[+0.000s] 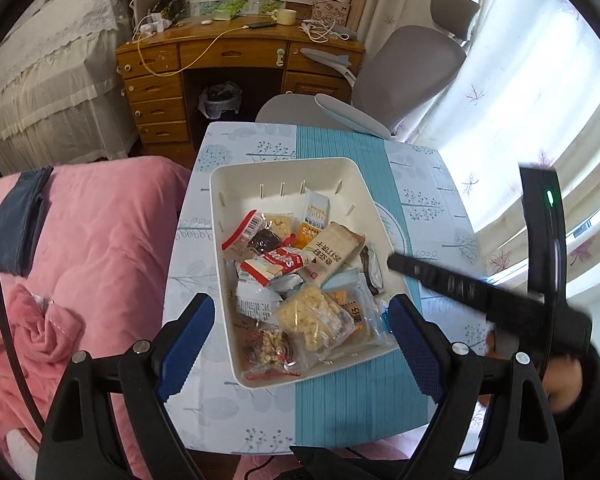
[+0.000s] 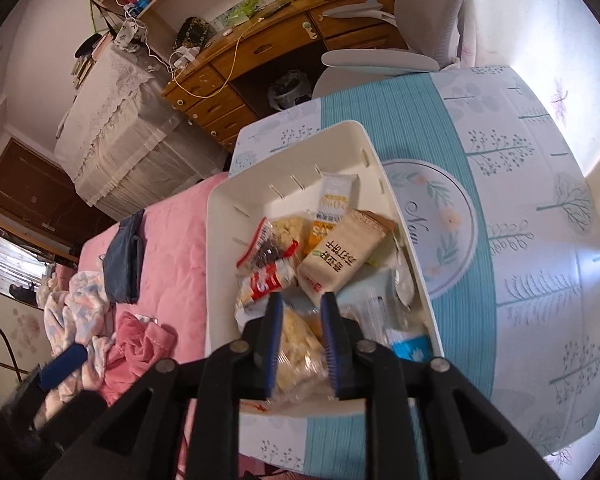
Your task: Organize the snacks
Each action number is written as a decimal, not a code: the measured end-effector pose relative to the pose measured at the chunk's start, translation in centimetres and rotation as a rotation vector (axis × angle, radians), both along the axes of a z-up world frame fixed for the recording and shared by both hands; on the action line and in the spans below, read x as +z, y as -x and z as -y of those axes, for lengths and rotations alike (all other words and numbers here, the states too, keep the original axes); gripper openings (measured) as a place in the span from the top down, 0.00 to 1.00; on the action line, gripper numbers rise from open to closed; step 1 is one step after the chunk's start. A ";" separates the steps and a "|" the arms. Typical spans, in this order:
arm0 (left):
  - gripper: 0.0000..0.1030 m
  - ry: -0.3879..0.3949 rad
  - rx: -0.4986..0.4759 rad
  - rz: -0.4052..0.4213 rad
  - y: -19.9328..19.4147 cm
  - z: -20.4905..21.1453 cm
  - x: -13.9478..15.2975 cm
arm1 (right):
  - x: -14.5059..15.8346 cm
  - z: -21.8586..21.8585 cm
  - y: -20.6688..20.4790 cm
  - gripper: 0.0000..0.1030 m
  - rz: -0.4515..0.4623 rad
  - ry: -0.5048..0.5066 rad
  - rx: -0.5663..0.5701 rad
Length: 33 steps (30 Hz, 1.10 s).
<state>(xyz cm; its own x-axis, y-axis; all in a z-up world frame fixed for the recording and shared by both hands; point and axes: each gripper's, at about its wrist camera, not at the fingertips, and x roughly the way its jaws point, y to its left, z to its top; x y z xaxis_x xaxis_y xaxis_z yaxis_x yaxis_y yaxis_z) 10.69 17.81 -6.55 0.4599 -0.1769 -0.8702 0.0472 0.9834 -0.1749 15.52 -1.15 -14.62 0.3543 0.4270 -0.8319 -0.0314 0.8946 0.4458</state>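
A white basket [image 1: 284, 174] stands on the table and holds several wrapped snacks. Among them are a beige cracker pack [image 1: 332, 252], a red and white pack [image 1: 276, 264] and a clear pack of yellow puffs [image 1: 312, 316]. My left gripper [image 1: 302, 304] is open wide above the basket's near end, with nothing between its blue pads. My right gripper [image 2: 302, 298] hovers over the same basket [image 2: 228, 232], its pads a little apart above the puffs pack [image 2: 296, 344] and not pressing on it. The right gripper's black body [image 1: 480, 292] reaches in from the right.
The table wears a leaf-print cloth with a blue runner [image 1: 340, 408]. Pink bedding [image 1: 100, 240] lies close on the left. A grey chair [image 1: 408, 76] stands behind the table, a wooden desk [image 1: 220, 52] further back. A person's hand [image 1: 560, 380] holds the right gripper.
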 end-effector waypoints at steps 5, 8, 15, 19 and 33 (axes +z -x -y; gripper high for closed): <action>0.15 0.054 0.083 -0.027 1.7 1.2 -0.5 | -0.3 1.8 3.7 0.65 -0.025 0.058 0.049; 0.15 0.084 0.128 -0.045 3.1 2.5 -0.8 | -0.2 3.8 6.2 0.54 -0.041 0.101 0.070; 0.15 0.070 0.181 -0.036 7.0 6.7 -1.5 | 0.4 10.2 11.0 0.29 -0.034 0.138 0.099; 0.14 0.040 0.166 -0.021 9.0 8.8 -0.9 | 1.0 12.8 13.0 0.28 -0.048 0.149 0.130; 0.01 -0.061 0.016 0.121 12.3 15.1 5.0 | 8.9 14.5 18.0 0.02 0.133 0.155 0.113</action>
